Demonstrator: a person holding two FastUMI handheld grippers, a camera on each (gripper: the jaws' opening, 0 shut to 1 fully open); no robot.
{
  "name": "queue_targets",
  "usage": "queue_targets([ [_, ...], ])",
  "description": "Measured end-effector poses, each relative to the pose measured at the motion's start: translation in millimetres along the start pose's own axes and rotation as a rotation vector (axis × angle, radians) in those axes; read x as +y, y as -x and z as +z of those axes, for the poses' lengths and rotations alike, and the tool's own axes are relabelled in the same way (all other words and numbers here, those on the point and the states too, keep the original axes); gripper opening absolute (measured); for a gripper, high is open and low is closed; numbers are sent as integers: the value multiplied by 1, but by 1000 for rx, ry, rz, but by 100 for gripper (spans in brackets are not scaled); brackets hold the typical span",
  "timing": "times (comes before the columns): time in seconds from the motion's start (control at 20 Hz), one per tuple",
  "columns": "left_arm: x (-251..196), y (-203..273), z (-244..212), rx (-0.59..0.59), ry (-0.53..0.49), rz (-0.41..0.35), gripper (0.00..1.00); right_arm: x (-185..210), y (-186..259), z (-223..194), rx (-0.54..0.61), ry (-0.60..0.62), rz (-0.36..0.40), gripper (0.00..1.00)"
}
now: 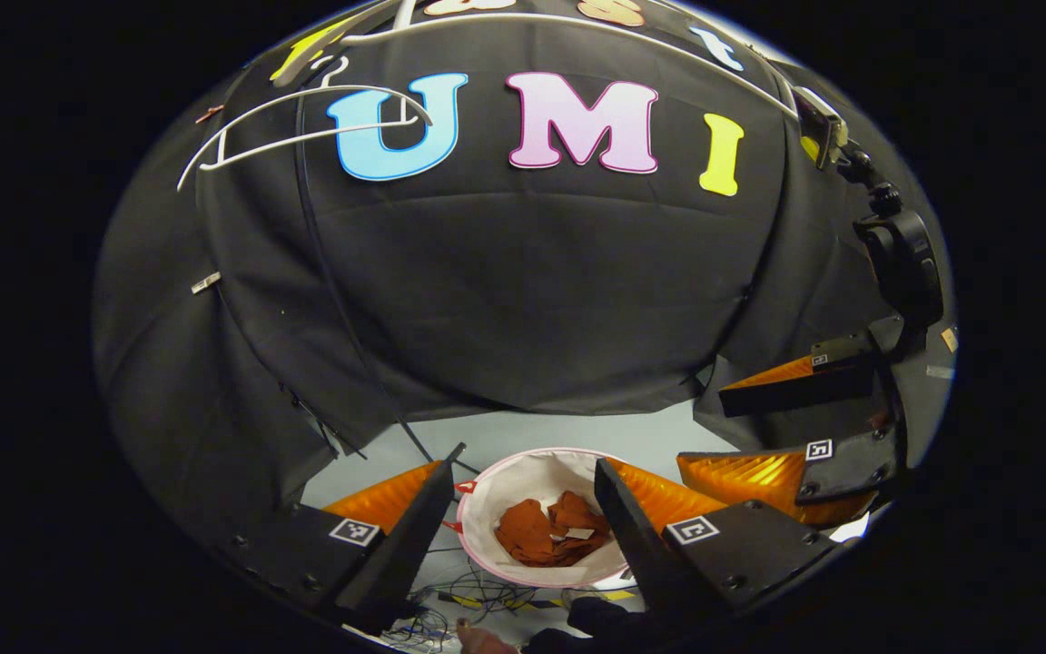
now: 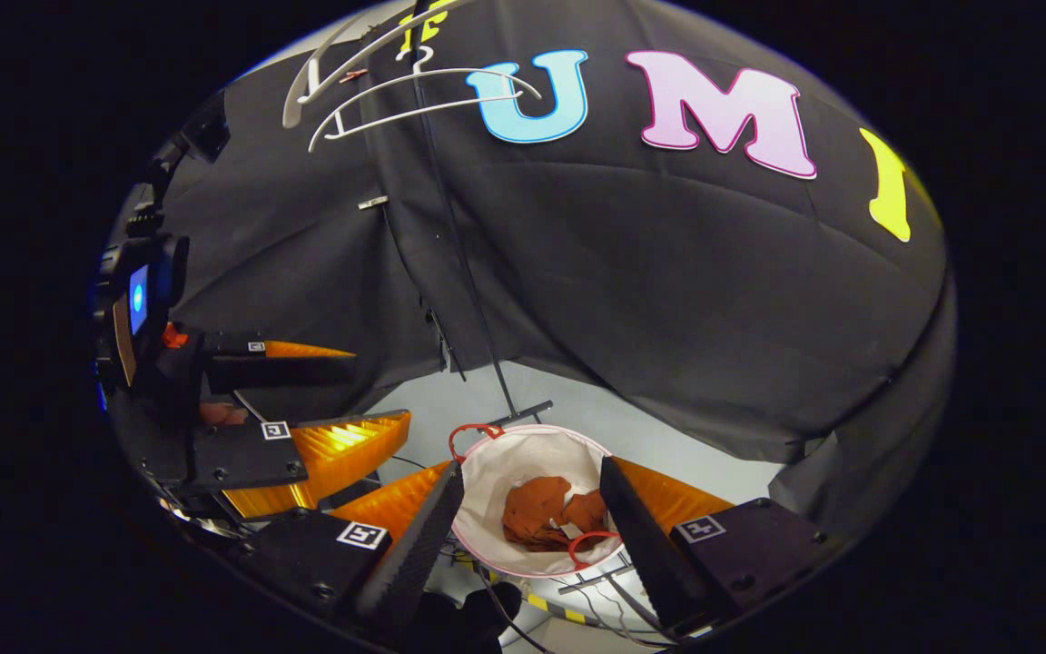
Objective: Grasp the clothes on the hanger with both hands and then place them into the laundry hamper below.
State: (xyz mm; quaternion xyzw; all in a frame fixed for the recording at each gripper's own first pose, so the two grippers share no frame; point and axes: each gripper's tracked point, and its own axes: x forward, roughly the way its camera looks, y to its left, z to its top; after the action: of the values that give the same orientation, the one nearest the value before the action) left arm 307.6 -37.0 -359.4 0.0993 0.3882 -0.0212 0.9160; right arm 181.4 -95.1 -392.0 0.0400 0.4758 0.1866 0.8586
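Left gripper view puts the laundry hamper [image 1: 487, 495] at lower centre, framed between the left gripper [image 1: 530, 504]'s spread, empty fingers; the rust-coloured clothes [image 1: 550, 531] lie crumpled inside it. A bare white hanger [image 1: 305, 127] hangs at upper left. At right, the right gripper [image 1: 714, 427] is also parted, grasping nothing

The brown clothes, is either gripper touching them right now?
Apart. Both views show the brown clothes lying in the hamper far below the open left gripper and right gripper.
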Motion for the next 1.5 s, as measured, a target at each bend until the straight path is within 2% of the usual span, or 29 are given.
queue_targets([
  [0.15, 6, 15, -1, -24, 3, -2, 99, 11, 7, 0, -15, -10, 2, 99],
  [0.35, 11, 44, 0, -75, 0, -10, 99, 26, 28, -1, -51, -12, -30, 99],
  [0.65, 29, 123, 19, -241, 6, -40, 99, 68, 90, 11, -173, -19, -102, 98],
  [0.95, 62, 237, 49, -469, 12, -37, 98, 130, 176, 49, -409, -38, -163, 99],
  [1.2, 77, 342, 67, -663, 32, -74, 99, 172, 273, 79, -654, -56, -239, 98],
  [1.35, 79, 402, 71, -766, 38, -75, 99, 193, 322, 85, -771, -60, -293, 99],
  [1.5, 75, 438, 75, -832, 39, -105, 98, 217, 366, 75, -868, -72, -322, 100],
])
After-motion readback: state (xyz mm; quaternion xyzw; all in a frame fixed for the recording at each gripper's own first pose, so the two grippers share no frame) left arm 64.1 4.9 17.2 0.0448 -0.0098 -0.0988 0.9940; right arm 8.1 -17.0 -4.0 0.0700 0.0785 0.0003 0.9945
